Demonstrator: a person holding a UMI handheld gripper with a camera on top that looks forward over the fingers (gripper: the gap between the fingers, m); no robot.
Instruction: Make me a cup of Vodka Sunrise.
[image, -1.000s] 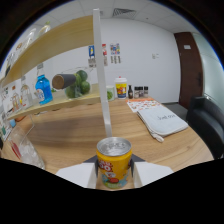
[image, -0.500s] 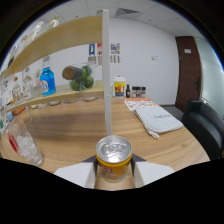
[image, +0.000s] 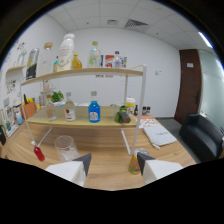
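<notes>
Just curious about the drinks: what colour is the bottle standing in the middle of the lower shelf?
Blue bottle, white cap, seen in the gripper view.

blue-labelled bottle (image: 94, 111) on the pale wood shelf (image: 85, 123), red-labelled bottle (image: 70, 112) beside it, clear cup (image: 66, 147), red-tipped stick (image: 39, 153), yellow-orange can (image: 134, 164), white gripper (image: 113, 163) fingers, wood-grain bench (image: 107, 152), dark brown door (image: 190, 87)

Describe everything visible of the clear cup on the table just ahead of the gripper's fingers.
The clear cup looks like a transparent plastic or glass tumbler, standing upright on the wooden table. It appears empty, though that is hard to confirm. It sits just beyond the gripper's left finger, in front of the white shelf's lower level, with a red-tipped object lying nearby. Nothing touches it except the table; the fingers are open and hold nothing.
</notes>
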